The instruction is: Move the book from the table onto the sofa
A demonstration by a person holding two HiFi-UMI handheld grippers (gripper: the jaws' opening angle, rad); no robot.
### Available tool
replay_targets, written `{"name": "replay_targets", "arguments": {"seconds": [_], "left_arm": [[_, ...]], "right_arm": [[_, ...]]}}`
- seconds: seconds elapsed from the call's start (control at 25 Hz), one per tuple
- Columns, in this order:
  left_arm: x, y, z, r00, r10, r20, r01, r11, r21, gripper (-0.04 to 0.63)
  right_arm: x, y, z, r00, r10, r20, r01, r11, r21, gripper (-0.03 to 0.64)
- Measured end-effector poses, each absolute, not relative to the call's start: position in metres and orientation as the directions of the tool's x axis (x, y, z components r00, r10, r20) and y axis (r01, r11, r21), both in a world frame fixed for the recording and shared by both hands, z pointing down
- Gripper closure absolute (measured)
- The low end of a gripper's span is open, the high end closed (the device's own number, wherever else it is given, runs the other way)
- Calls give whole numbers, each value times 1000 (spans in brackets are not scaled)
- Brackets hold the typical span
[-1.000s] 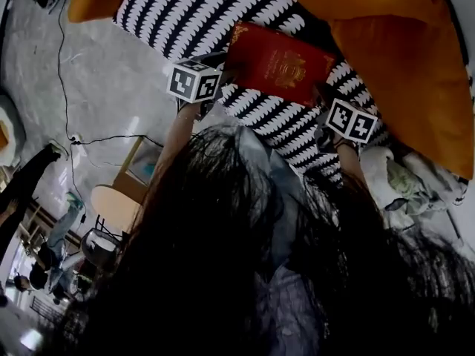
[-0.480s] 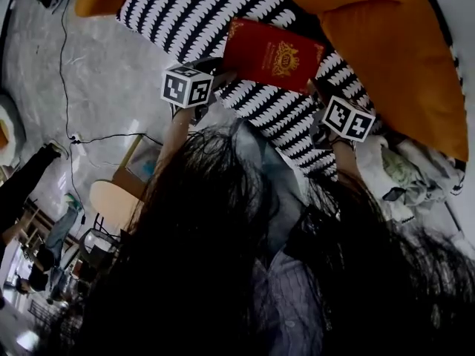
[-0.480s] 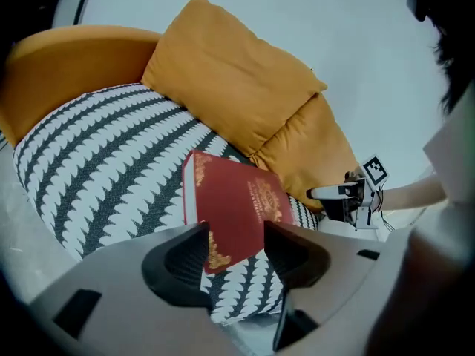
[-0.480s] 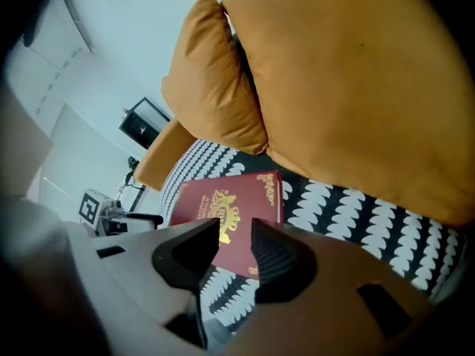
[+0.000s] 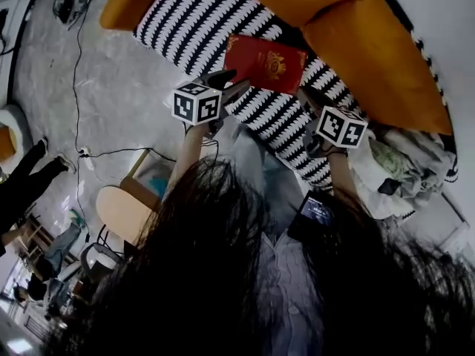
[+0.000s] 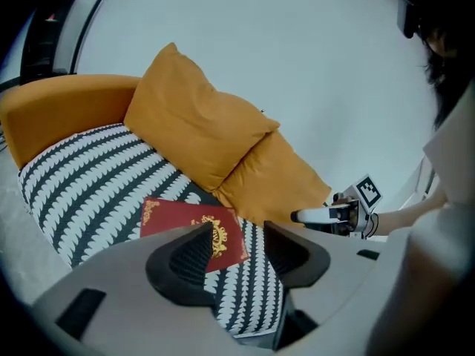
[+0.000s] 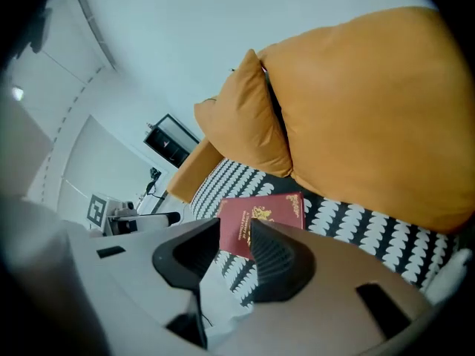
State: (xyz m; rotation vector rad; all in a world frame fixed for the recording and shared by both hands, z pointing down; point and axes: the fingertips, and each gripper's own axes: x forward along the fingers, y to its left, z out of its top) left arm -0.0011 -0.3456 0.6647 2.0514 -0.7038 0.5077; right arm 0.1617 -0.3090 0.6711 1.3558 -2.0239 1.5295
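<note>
In the head view the book (image 5: 266,64) lies flat on the striped seat of the sofa (image 5: 185,21). The left gripper (image 5: 231,84) and the right gripper (image 5: 312,99) hang just beside the book's two near corners, both slanting downward. The left gripper view shows its jaws spread and empty, clear of the book. The right gripper view shows jaws parted more narrowly, also empty and off the book.

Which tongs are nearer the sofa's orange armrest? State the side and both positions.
Left. The left tongs hang open on the armrest side of the red book; the right tongs hang beyond the book's far end.
</note>
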Motion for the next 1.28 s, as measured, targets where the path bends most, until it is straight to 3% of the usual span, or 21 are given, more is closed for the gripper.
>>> {"name": "replay_targets", "arguments": {"seconds": [0.6,1.28], "left_arm": [[39,-297,520,807,-398,436,-590,-565,576,370],[49,-208,452,812,-446,377,-584,-614,531,371]], "right_arm": [[178,-258,541,-524,-616,589,-820,176,-545,535],[165,-194,463,-541,-684,490,-802,245,-544,554]]}}
